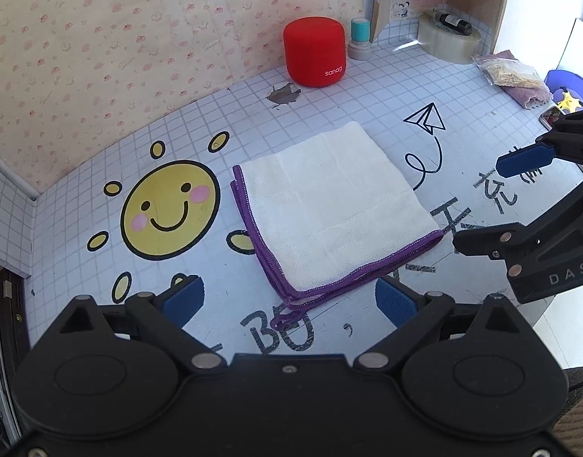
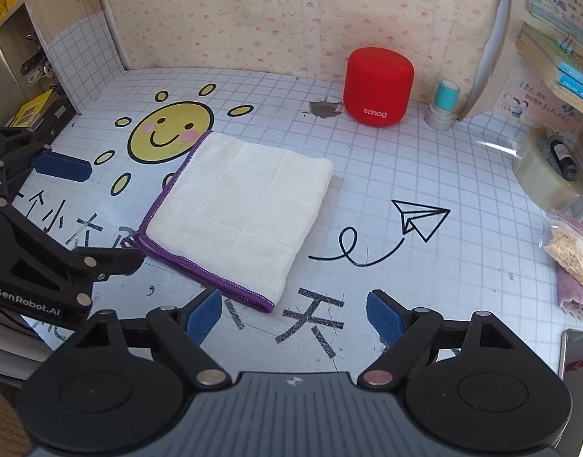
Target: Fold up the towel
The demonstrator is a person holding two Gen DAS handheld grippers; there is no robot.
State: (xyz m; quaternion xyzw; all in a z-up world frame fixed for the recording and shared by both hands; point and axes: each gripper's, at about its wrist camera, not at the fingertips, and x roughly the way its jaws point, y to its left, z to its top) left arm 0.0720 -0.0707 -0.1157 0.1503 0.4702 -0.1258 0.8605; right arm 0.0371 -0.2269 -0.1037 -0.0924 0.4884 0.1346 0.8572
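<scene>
Towel: I see the towel [image 1: 337, 205] lying flat on the bench [image 1: 367, 76], already folded into a neat squarish stack, cream with purple hems.
Towel edges: the hemmed edges meet at the corner nearest me; the smooth folded edges face the back wall and the right edge of the bench.
Where it sits: about mid-bench, its left hem just beside the printed sun face [image 1: 169, 209], with the paper-plane drawing [image 1: 424, 118] to its right.
Key relation: the towel lies ahead of both tongs and between them, and its near hemmed corner points towards me.
Left tongs: the left tongs [image 1: 291, 299] hang open and empty, and that near corner shows between the pads without touching either, as far as I can judge.
Right tongs: the right tongs [image 2: 293, 314] are also wide open and empty, hovering just off the towel's near right corner, beside the hem, not over the cloth.
Nearer hand: I judge the left one closer to the hem corner.
Progress: I read the fold as essentially complete; any further fold would start from that near corner.
Surroundings: a red speaker [image 1: 314, 51] and a teal stamp [image 1: 360, 38] stand well apart at the back edge, and a tape roll [image 1: 449, 38] stands at the back right.
</scene>
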